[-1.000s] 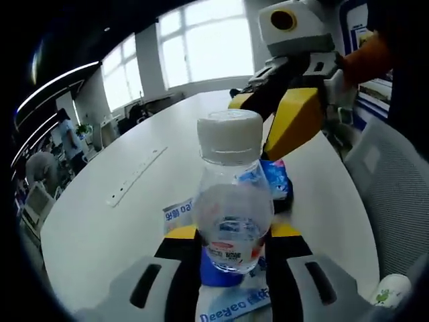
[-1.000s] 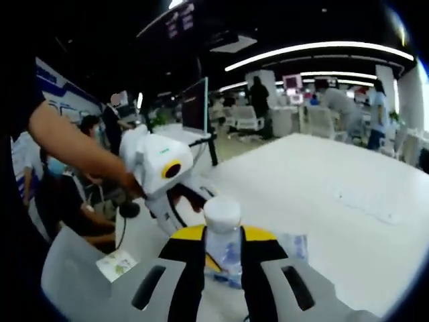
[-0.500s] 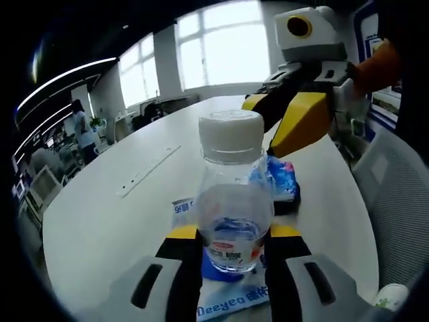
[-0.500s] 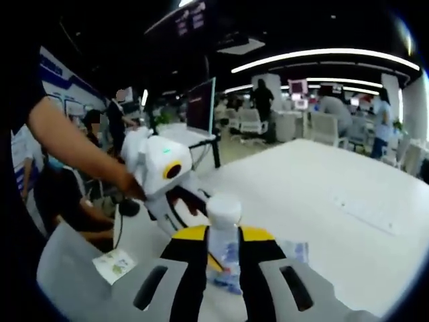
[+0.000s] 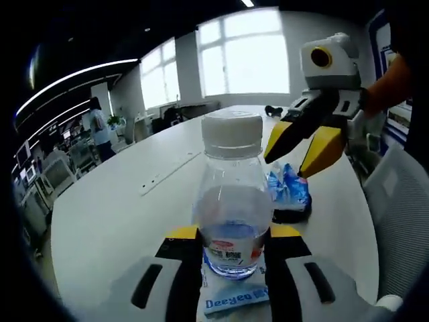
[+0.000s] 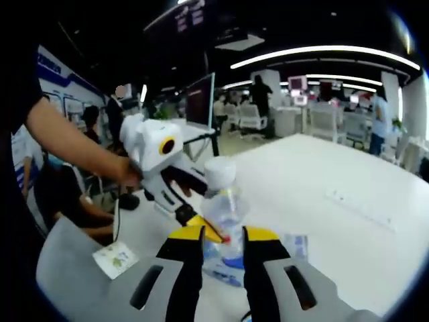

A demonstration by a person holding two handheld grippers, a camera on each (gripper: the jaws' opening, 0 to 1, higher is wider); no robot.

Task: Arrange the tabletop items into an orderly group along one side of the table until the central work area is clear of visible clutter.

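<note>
Water bottle (image 5: 231, 201): one, clear, white cap, upright, clamped between the jaws of the left tongs (image 5: 231, 235), raised above the white worktop (image 5: 114, 215); seen also in the right gripper view (image 6: 221, 208), tilted.

Left tongs: grasping the water bottle; seen from outside in the right gripper view (image 6: 201, 225).

Right tongs (image 6: 222, 241): jaws parted, nothing between them; seen in the left gripper view (image 5: 305, 144) spread above the blue packet.

Blue packet (image 5: 288, 191): one, crinkled, on a dark base, lower part hard to make out.

Printed sheet (image 5: 234, 298): one, blue lettering, partly hidden under the bottle and jaws.

Long white strip (image 5: 171, 173): one, flat on the worktop.

Paper cup (image 6: 115, 258): one, at the worktop's edge, details blurred.
</note>
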